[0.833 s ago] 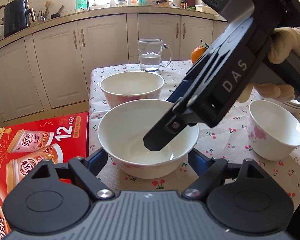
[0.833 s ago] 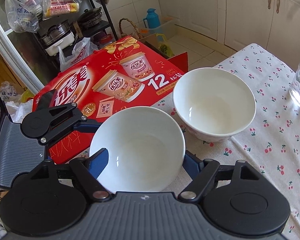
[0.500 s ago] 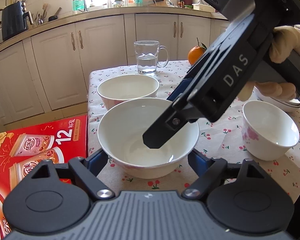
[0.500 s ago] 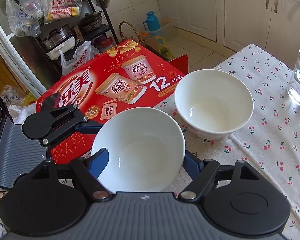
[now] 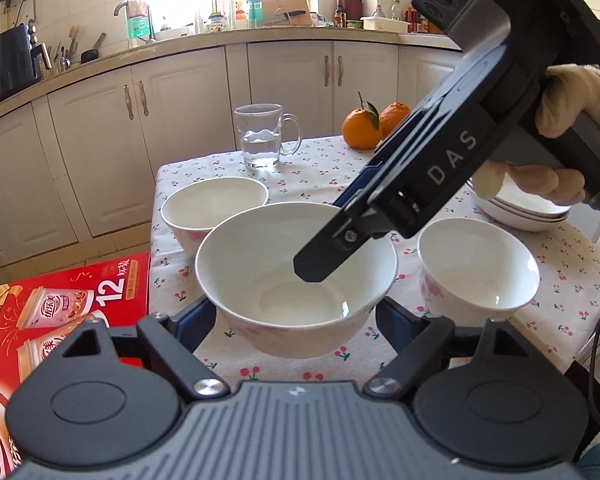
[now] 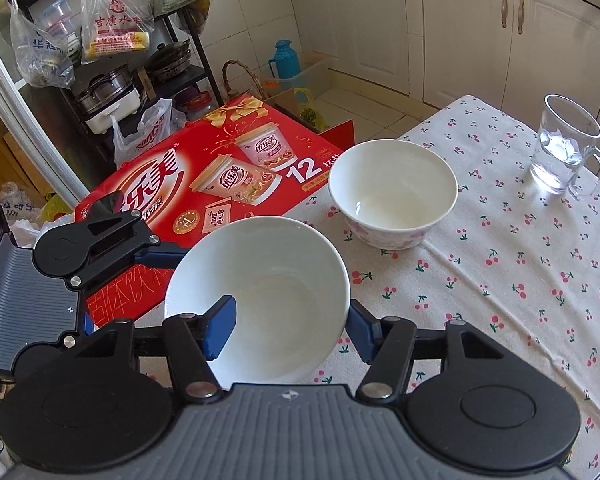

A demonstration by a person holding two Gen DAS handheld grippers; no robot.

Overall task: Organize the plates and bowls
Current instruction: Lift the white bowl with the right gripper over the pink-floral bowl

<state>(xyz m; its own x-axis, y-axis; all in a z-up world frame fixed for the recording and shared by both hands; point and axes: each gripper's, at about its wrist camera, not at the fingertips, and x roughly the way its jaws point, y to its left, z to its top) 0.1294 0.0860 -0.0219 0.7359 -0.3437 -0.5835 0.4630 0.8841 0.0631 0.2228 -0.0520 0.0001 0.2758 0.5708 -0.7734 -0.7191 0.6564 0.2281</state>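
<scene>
A white bowl with pink flowers (image 5: 296, 276) hangs above the cherry-print table (image 5: 572, 280), held from two sides. My left gripper (image 5: 294, 320) clamps its outer walls. My right gripper (image 6: 290, 322) pinches its rim, one finger inside the bowl (image 6: 260, 300) and one outside; that finger (image 5: 328, 256) shows in the left wrist view. A second bowl (image 5: 214, 204) stands behind it on the table, also in the right wrist view (image 6: 394, 192). A third bowl (image 5: 478, 268) stands to the right. Stacked white plates (image 5: 520, 210) lie at the far right.
A glass mug of water (image 5: 266, 136) and two oranges (image 5: 362, 128) stand at the table's far end. A red carton (image 6: 204, 176) lies on the floor left of the table edge. Kitchen cabinets (image 5: 100, 152) run behind.
Both grippers have risen with the bowl between them, so it now hangs higher above the tablecloth. The other bowls and the mug have not moved.
</scene>
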